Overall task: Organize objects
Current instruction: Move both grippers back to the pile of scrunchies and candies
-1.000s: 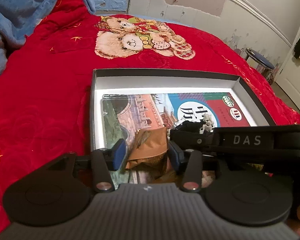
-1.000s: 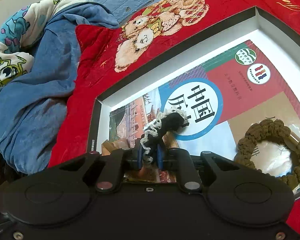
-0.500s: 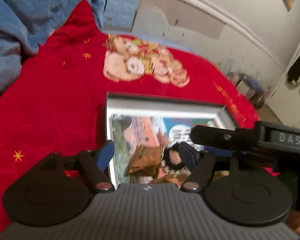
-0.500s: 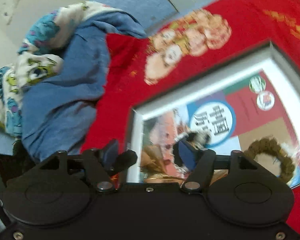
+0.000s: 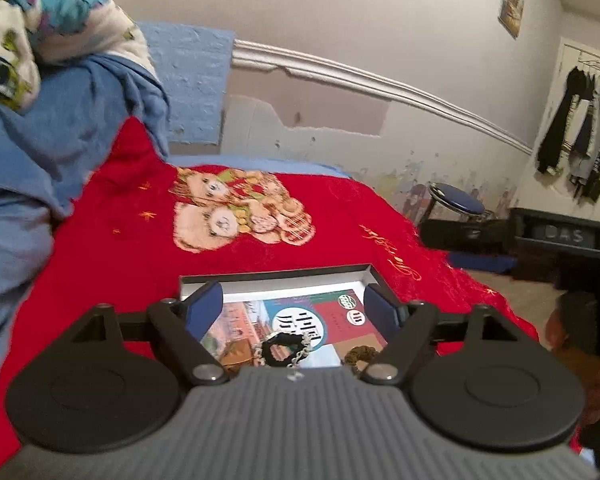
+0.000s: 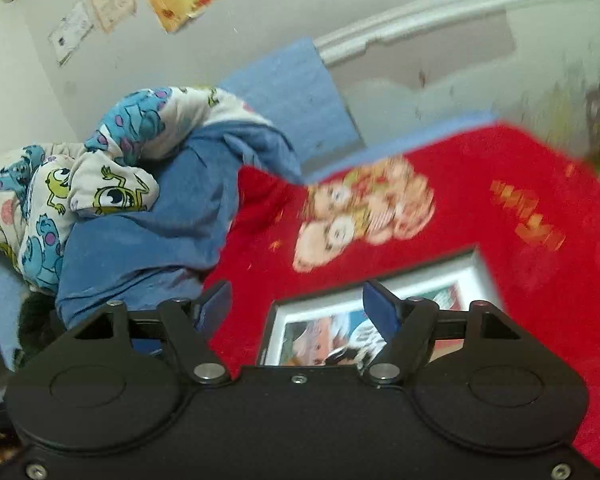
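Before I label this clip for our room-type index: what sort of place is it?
Most likely a bedroom in a home: a bed under a red blanket, rumpled cartoon-print bedding heaped at one end, and clothes hanging on a door.

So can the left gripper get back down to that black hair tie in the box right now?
Probably yes. The left gripper is empty, jaws opening, and the black hair tie lies uncovered in the box just ahead, nothing between.

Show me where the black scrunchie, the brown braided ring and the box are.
black scrunchie [image 5: 281,347], left wrist view, its black loop
brown braided ring [image 5: 360,354], left wrist view, its visible upper curve
box [image 5: 276,278], left wrist view, far inner wall
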A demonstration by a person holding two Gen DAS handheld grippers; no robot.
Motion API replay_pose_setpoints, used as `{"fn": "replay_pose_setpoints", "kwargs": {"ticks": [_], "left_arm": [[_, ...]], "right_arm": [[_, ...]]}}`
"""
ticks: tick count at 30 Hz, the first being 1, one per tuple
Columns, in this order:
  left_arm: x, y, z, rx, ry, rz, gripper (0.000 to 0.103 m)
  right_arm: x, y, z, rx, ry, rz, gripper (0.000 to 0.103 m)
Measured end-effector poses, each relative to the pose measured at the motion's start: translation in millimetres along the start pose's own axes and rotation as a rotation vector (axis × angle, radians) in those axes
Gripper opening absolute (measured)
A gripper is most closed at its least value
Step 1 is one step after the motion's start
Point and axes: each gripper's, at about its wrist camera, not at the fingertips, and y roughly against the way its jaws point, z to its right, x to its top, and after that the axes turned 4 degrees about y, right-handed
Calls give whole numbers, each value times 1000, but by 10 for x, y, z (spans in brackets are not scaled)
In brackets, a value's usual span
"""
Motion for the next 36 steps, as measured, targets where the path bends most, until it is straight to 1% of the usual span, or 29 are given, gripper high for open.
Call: {"fn": "replay_pose_setpoints", "kwargs": {"ticks": [2, 4, 7, 10, 13, 15, 18, 20, 23, 25, 27, 28, 30, 32, 34, 36], "left_arm": [[-19, 143, 32, 22, -15, 25, 86], [-69, 248, 52, 44, -17, 49, 86], [-210, 347, 67, 68, 19, 91, 86], [-449, 401, 64, 88, 43, 105, 86], [-669, 304, 27, 94, 23, 100, 86], [-808, 181, -8, 93, 10, 81, 86], [-1039, -52, -33, 105, -30, 8, 86], [-1197, -220, -22, 125, -55, -73, 85], [-1393, -430, 48, 148, -111, -139, 84], [-1461, -567, 47, 153, -87, -170, 83], [-1490, -662, 25, 143, -51, -180, 82], [-1496, -703, 36, 149, -52, -181, 82], [-1522, -750, 84, 164, -90, -180, 82], [-1564, -793, 113, 141, -116, -192, 81], [-1602, -844, 136, 136, -119, -198, 81], [-1620, -902, 140, 130, -108, -207, 79]], "right_arm": [[0, 219, -64, -30, 39, 33, 78], [-44, 385, -95, -50, 54, 54, 79], [-131, 575, -79, -65, 26, 92, 79], [-290, 694, -18, -65, 35, 86, 79], [-576, 770, 82, -100, 76, 89, 79], [-778, 748, 204, -134, 60, 83, 79], [-977, 551, 380, -148, 15, 25, 79], [-1109, 424, 483, -141, -17, -14, 79], [-1289, 239, 580, -108, -36, -55, 79], [-1418, 119, 618, -115, -23, -96, 79], [-1505, 18, 615, -129, -7, -128, 79], [-1554, -34, 620, -133, -2, -148, 79], [-1624, -135, 624, -127, -3, -182, 79], [-1634, -239, 621, -117, -12, -207, 79], [-1673, -306, 626, -115, -13, -223, 79], [-1704, -341, 626, -120, -12, -240, 79]]}}
